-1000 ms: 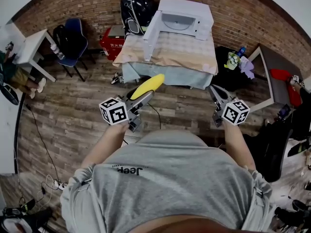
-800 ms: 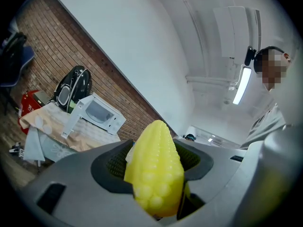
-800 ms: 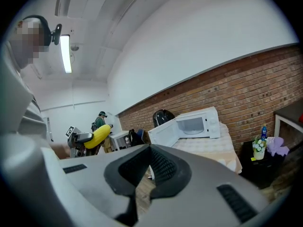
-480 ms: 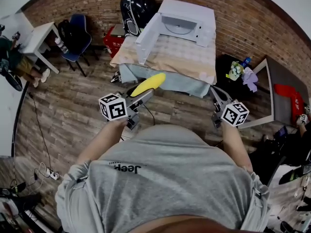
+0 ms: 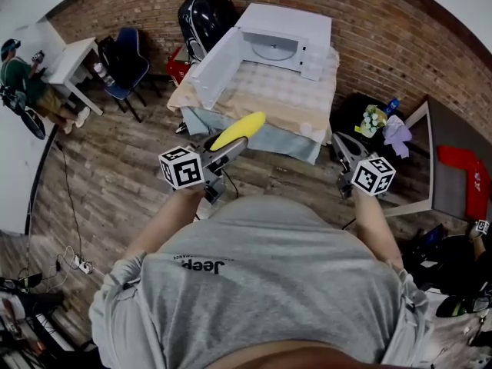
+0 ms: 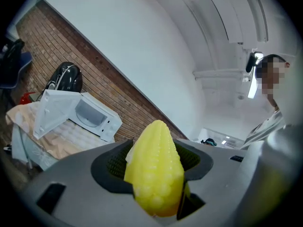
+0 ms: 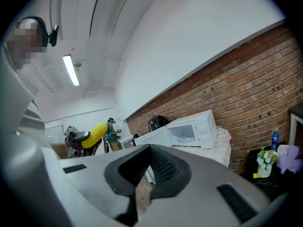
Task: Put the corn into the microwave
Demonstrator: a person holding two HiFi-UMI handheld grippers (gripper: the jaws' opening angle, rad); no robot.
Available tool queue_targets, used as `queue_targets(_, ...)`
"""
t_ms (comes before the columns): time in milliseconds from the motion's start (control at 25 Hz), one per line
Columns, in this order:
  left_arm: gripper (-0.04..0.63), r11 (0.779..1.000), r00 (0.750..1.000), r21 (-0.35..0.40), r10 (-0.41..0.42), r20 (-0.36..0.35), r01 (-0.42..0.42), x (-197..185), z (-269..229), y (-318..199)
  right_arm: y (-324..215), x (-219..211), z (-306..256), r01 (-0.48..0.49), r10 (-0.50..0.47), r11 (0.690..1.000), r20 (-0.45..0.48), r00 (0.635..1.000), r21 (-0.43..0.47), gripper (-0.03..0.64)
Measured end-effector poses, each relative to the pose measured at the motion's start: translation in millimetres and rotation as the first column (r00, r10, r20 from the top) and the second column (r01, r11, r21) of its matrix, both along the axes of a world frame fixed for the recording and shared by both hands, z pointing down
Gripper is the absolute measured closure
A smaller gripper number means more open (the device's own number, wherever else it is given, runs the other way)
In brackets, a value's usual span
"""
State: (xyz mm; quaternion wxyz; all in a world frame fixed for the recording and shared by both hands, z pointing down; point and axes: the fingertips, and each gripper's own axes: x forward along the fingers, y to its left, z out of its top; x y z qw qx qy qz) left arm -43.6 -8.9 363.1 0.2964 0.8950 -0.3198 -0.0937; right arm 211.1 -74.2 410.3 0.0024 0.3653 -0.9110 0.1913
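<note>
A yellow corn cob (image 5: 240, 129) is clamped in my left gripper (image 5: 241, 141), held level in front of the person's body and short of the table. In the left gripper view the corn (image 6: 155, 170) fills the space between the pads, pointing towards the microwave (image 6: 93, 118). The white microwave (image 5: 281, 40) stands at the back of the cloth-covered table (image 5: 270, 104), and its door (image 5: 214, 68) is swung wide open to the left. My right gripper (image 5: 339, 140) hangs level at the right with its jaws together and nothing in them. Its view shows the microwave (image 7: 191, 130) ahead.
A black helmet-like object (image 5: 201, 15) sits behind the table at the left, beside a blue chair (image 5: 127, 61) and a white desk (image 5: 66, 61). A person (image 5: 18, 77) stands at the far left. At the right are a grey table (image 5: 455, 154) and flowers (image 5: 375, 118). Cables lie on the wooden floor.
The person has walked towards the table, so both grippers are nearer to it. The corn stays clamped in the left gripper. The right gripper's jaws stay together.
</note>
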Motion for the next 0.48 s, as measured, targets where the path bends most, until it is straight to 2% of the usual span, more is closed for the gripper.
queue_targets(120, 0.337, 1.000, 1.000, -0.026, 0.000, 0.002, 0.000, 19, 2, -9, -9, 20, 6, -0.006, 0.006, 1.000, 0.016, 1.000, -0.018, 0.600)
queue_targets(240, 0.337, 1.000, 1.000, -0.021, 0.007, 0.021, -0.006, 33, -1, -18, -18, 32, 7, -0.004, 0.004, 1.000, 0.024, 1.000, -0.013, 0.600)
queue_targets(480, 0.337, 0.999, 0.999, -0.034, 0.019, 0.029, -0.018, 44, 7, -36, -36, 43, 25, -0.019, 0.021, 0.999, 0.041, 0.999, -0.047, 0.600)
